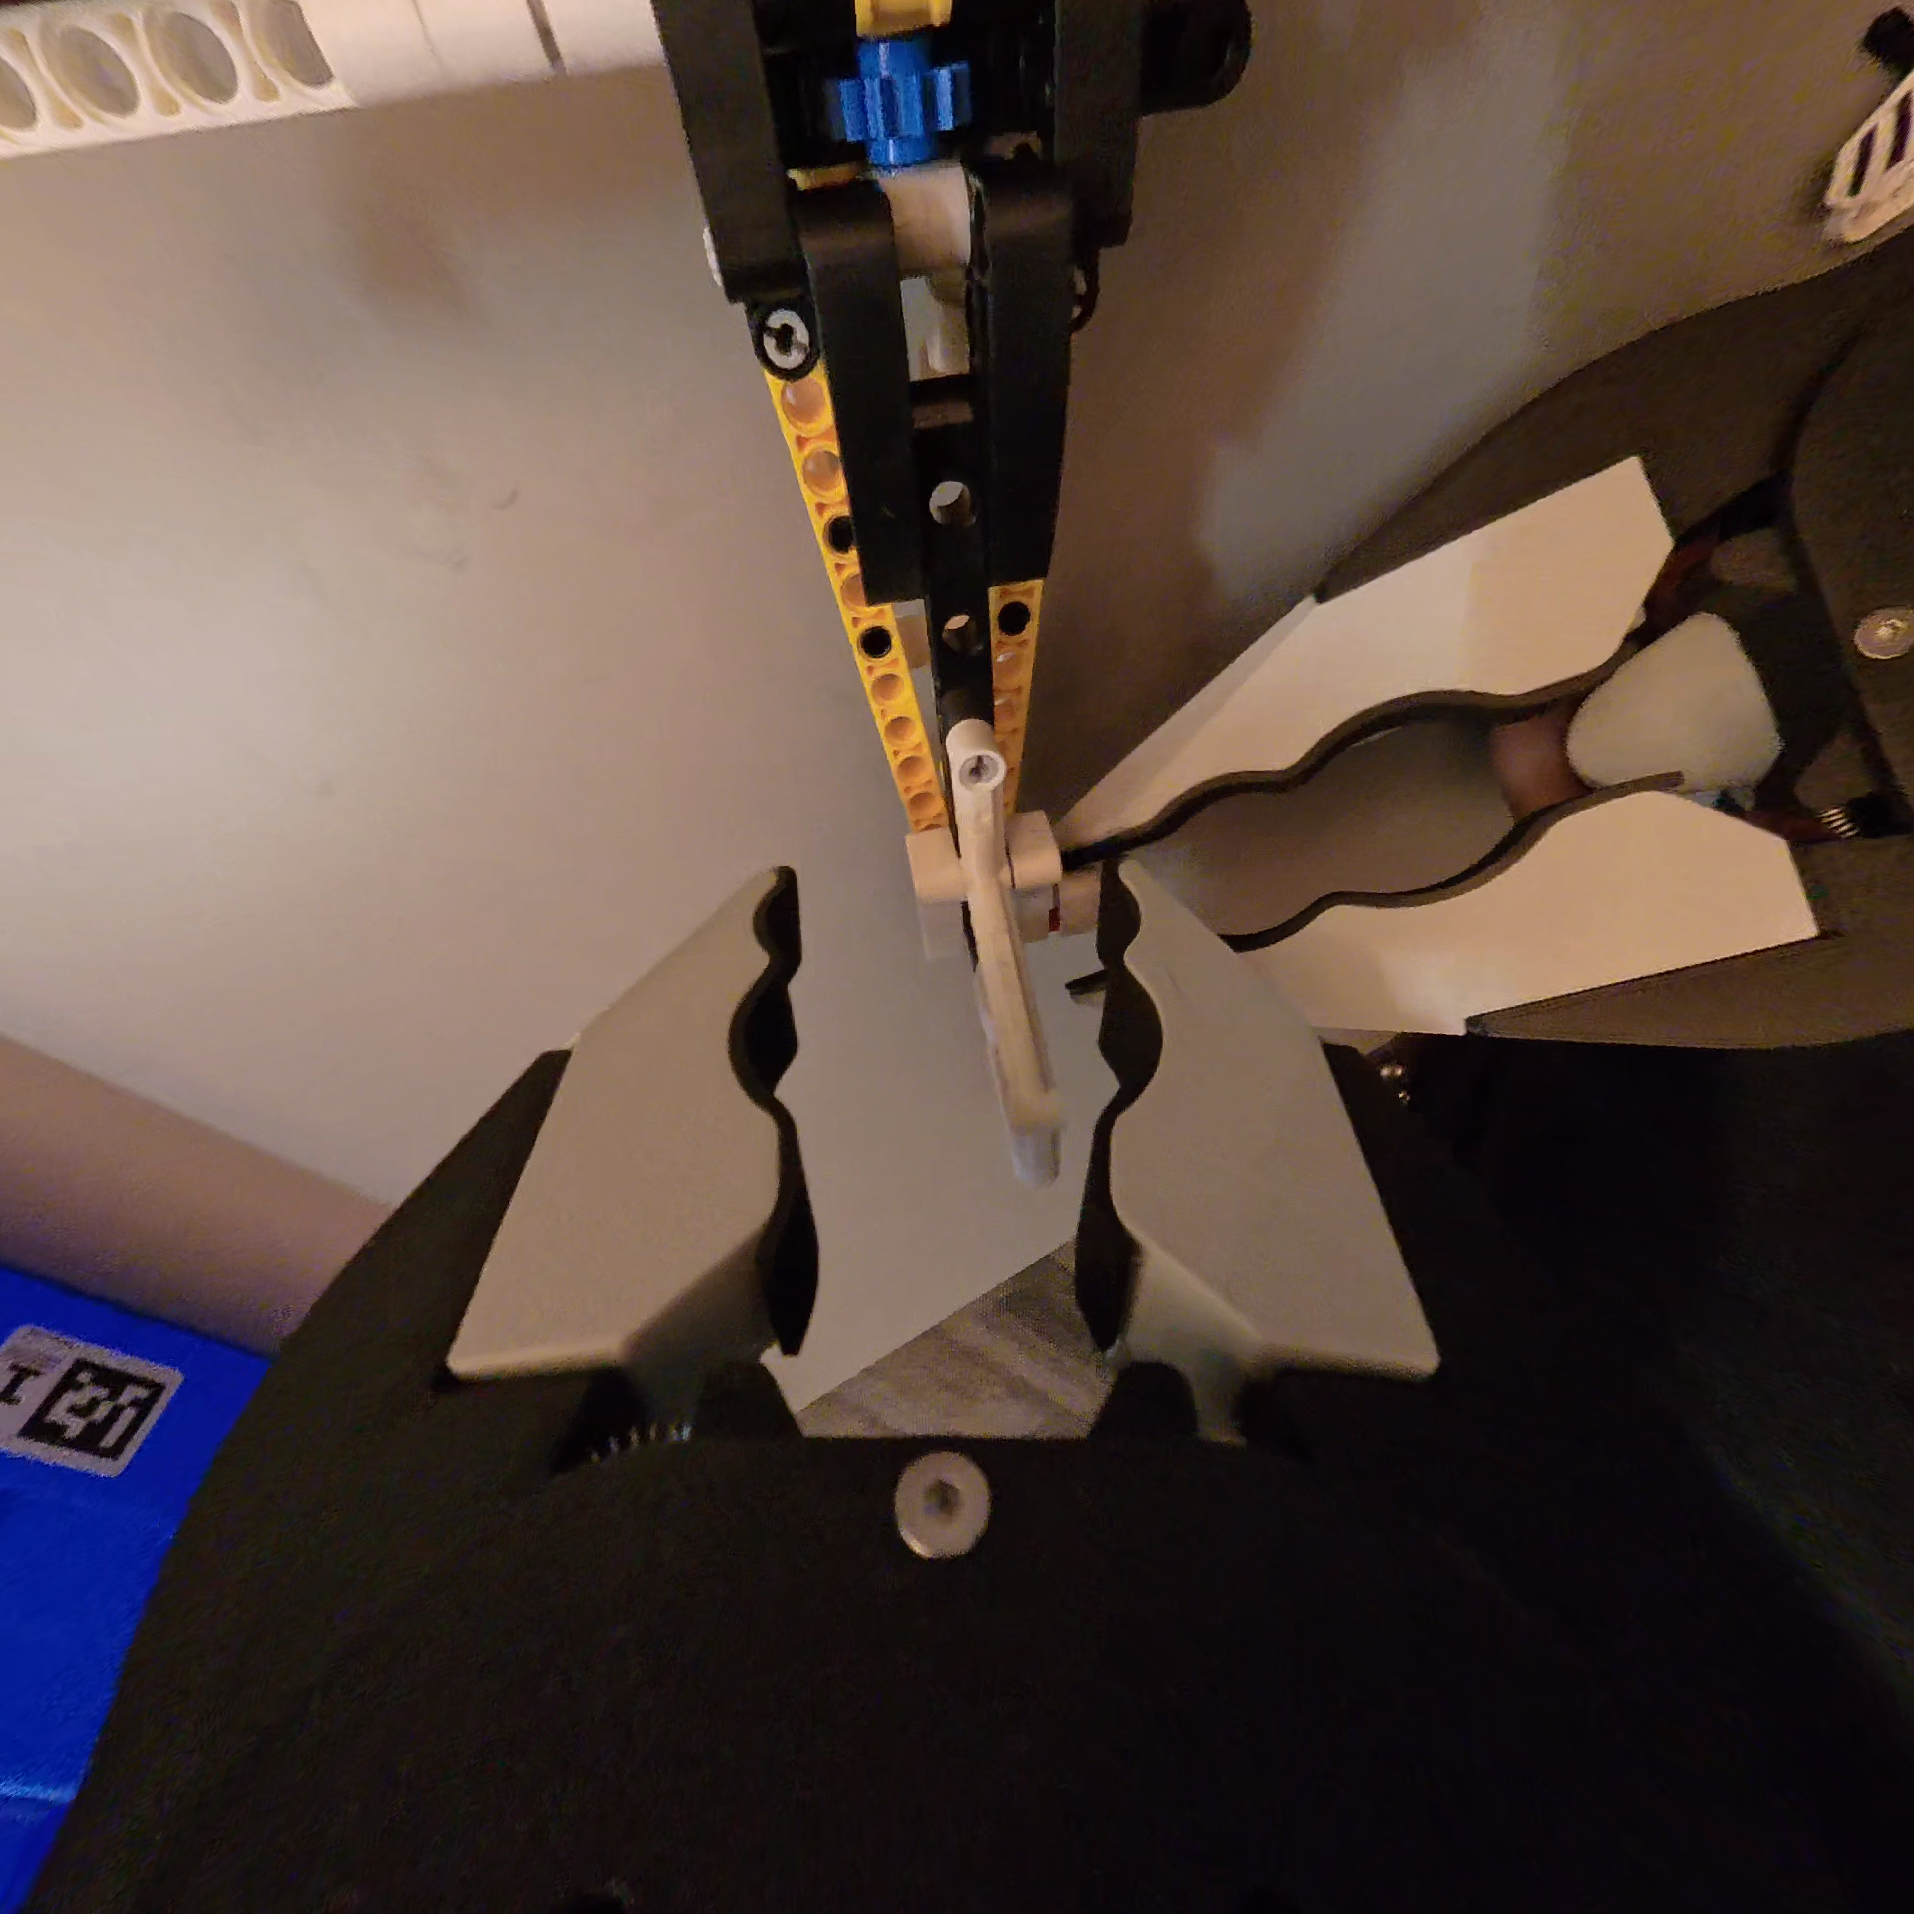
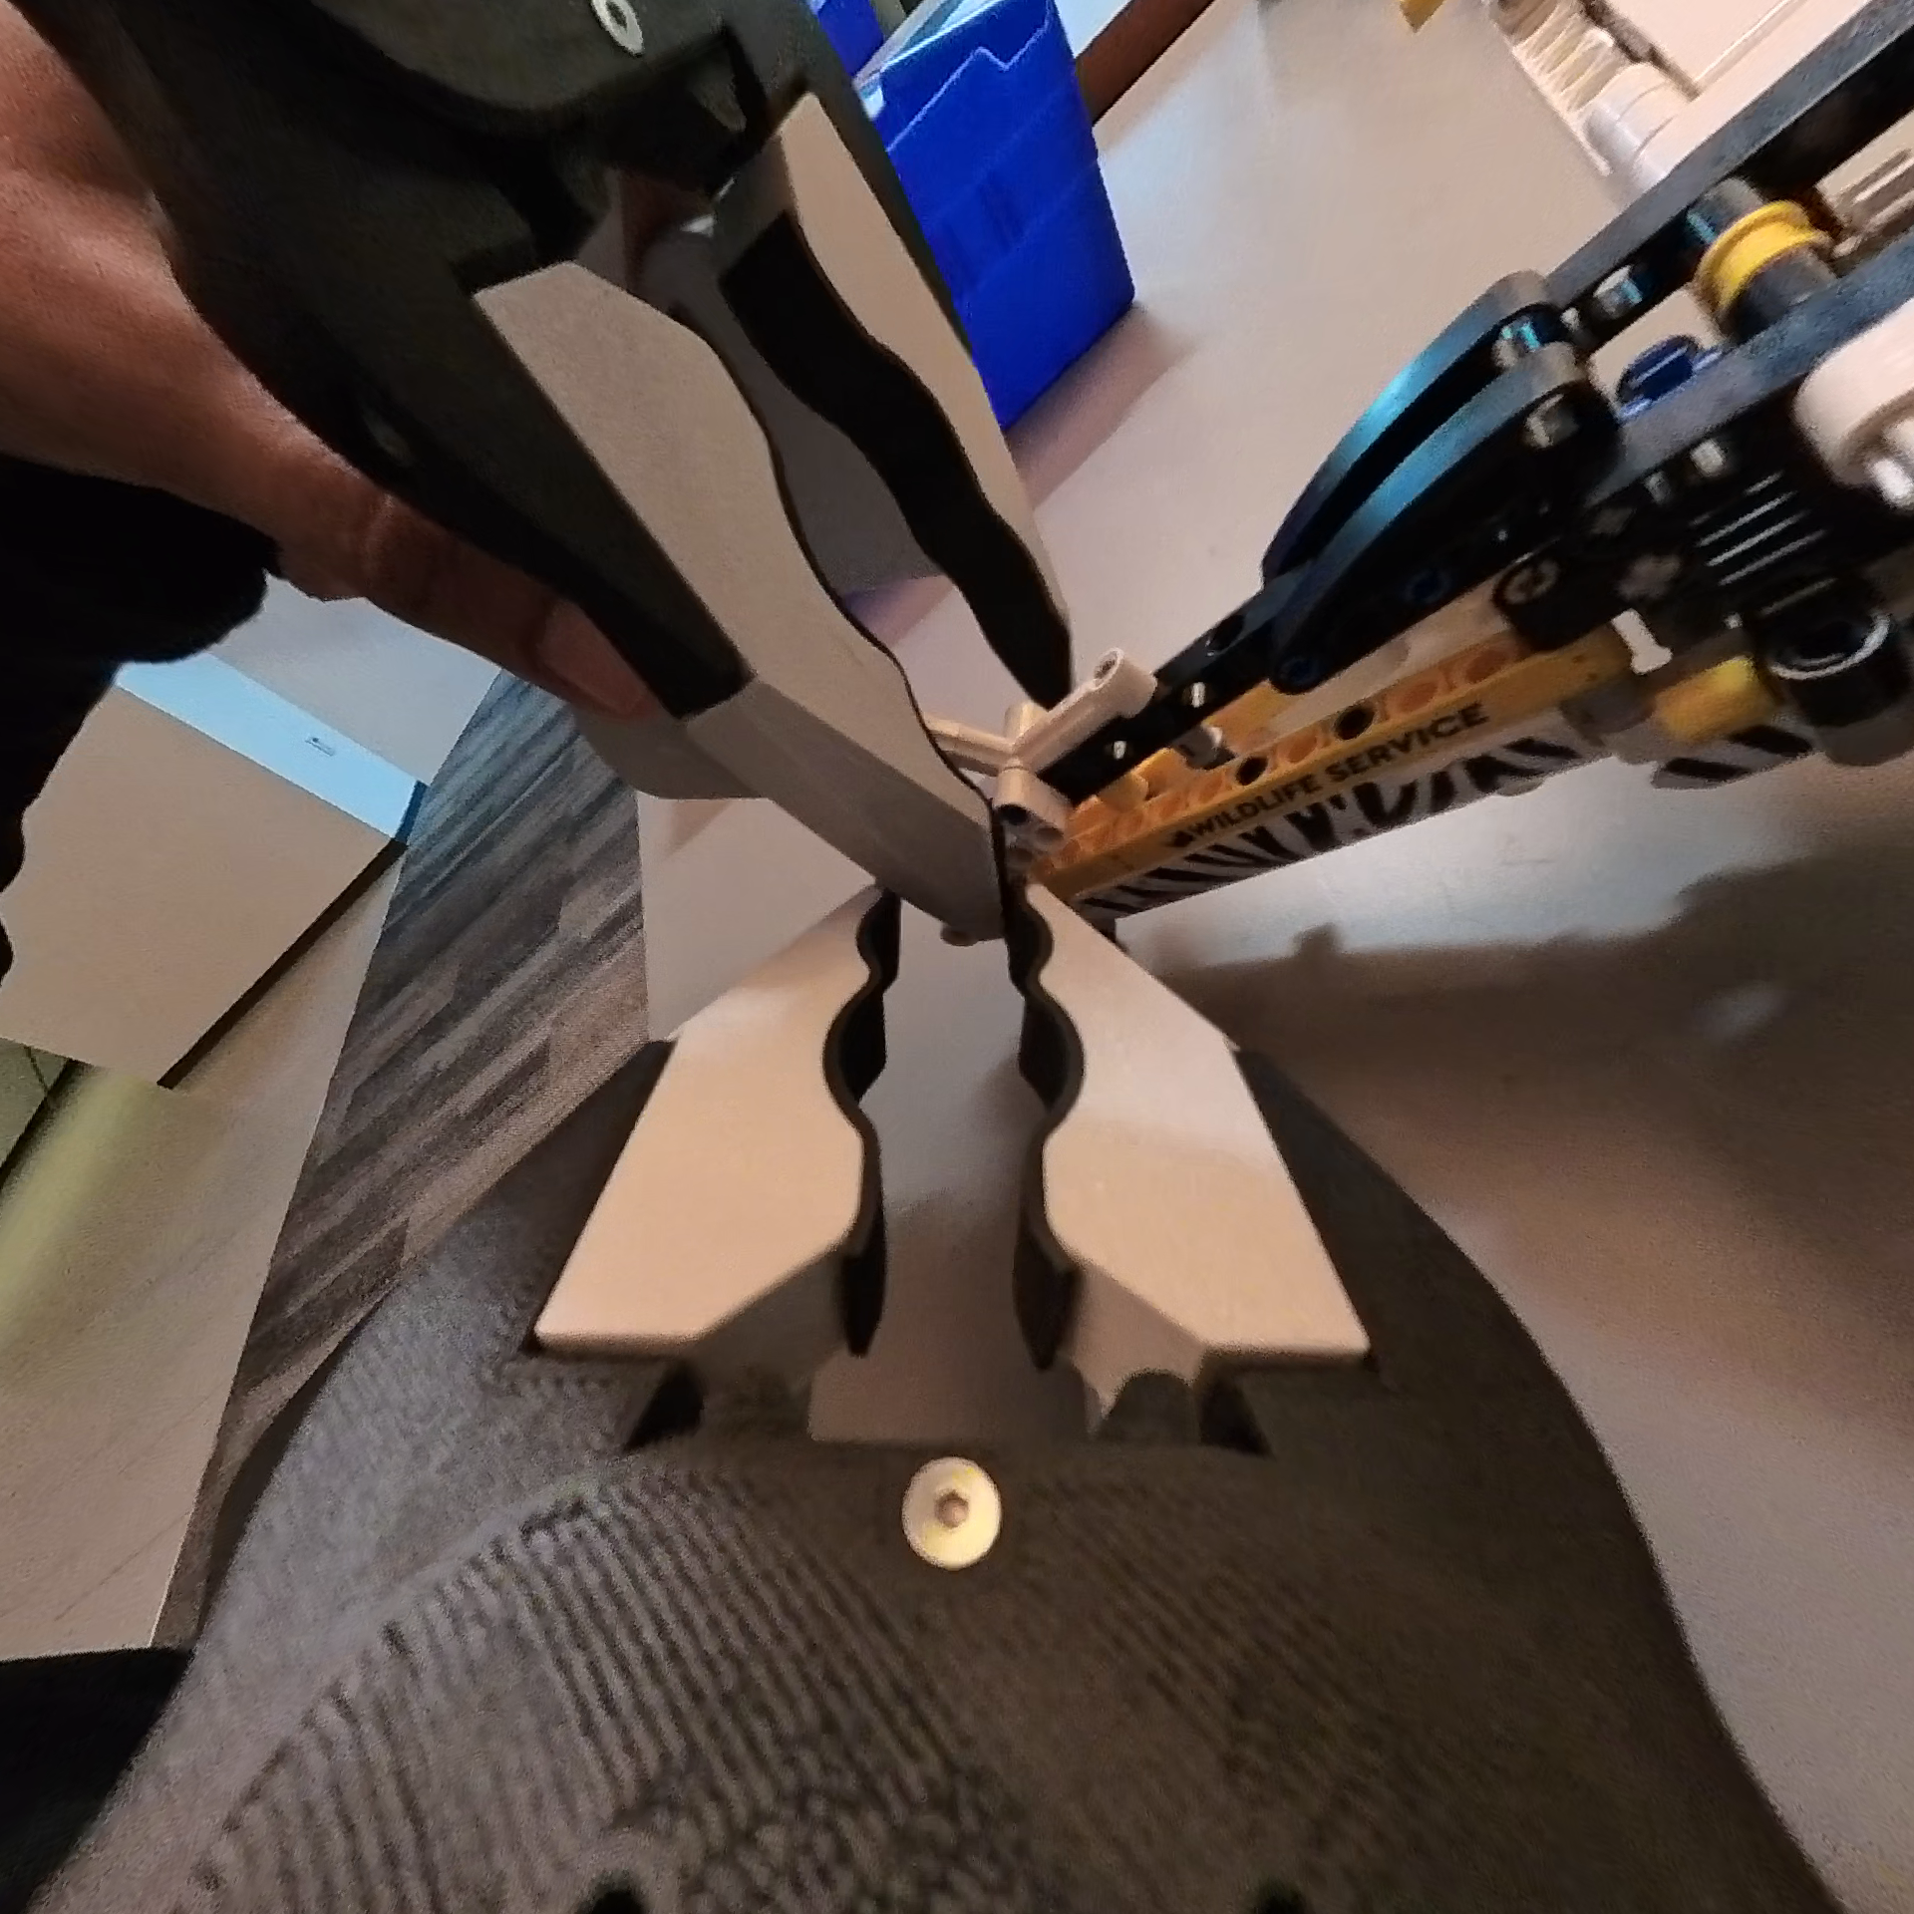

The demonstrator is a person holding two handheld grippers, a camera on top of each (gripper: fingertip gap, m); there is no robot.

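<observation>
Your left claw [image 1: 948, 911] gapes around the white plastic rotor [image 1: 999, 932] on the lettered, zebra-striped yellow brick-built tail boom [image 2: 1346, 787]; your right claw [image 2: 953, 932] stands open, nothing gripped, above the bare grey desk [image 1: 414, 621].

Warm dim light, soft blur (fisheye edges)

**An office-like workroom**

The setting looks like an office or lab room. A pale, smooth bench [image 2: 1295, 207] runs to the far side, with a blue plastic bin [image 2: 994, 207] beside it. Grey striped carpet [image 2: 445, 932] covers the floor at the left, next to white low furniture panels [image 2: 166, 911]. White perforated parts [image 1: 155, 73] lie at the far edge.
</observation>
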